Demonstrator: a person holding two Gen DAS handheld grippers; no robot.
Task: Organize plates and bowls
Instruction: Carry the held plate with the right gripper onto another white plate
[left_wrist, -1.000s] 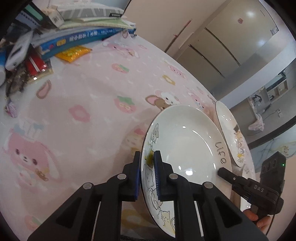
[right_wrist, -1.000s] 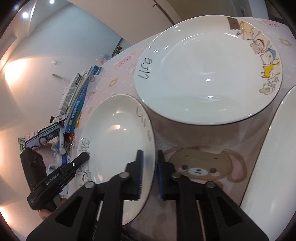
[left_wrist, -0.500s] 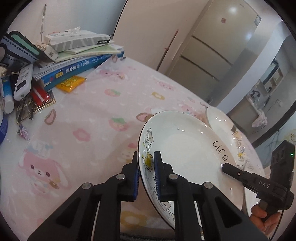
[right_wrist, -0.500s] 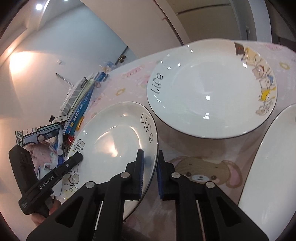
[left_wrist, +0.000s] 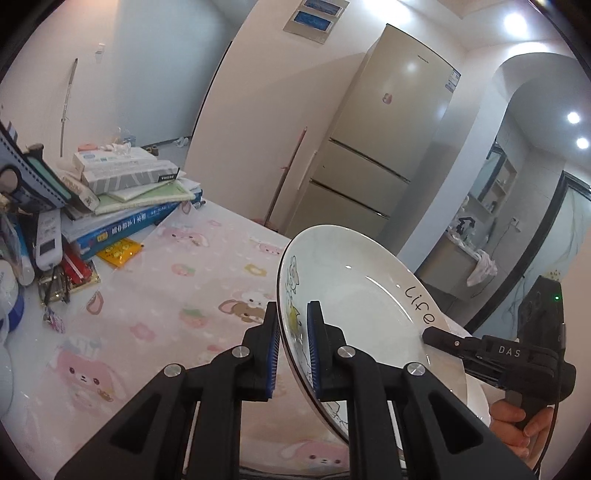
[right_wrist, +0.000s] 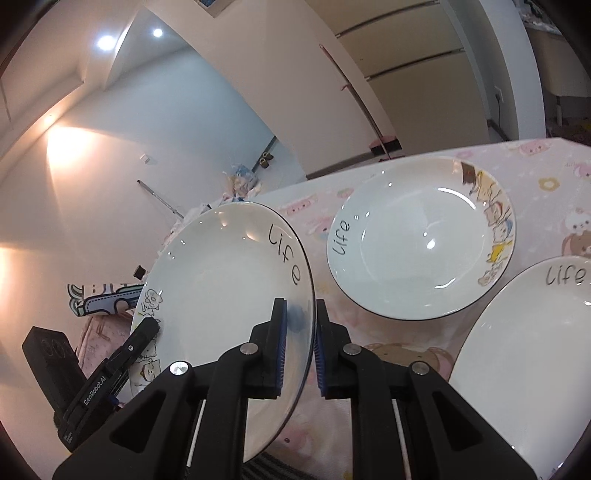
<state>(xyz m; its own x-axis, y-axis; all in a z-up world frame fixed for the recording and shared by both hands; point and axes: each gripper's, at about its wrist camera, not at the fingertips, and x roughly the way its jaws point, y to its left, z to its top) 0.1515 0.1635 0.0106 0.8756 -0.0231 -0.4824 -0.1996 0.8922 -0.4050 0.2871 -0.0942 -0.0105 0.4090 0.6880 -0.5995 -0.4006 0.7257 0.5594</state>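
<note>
A white "life" plate with cartoon animals on its rim is held in the air above the table, tilted. My left gripper is shut on its near rim. My right gripper is shut on the opposite rim of the same plate. Each gripper shows in the other's view: the right one, the left one. A second "life" plate lies flat on the table beyond, and a third plate lies at the right.
The table has a pink cartoon cloth. A stack of books and boxes and small clutter sit at its far left. A fridge stands behind the table.
Both grippers have lifted the held plate off the table and tilted it up. The other two plates have stayed in place.
</note>
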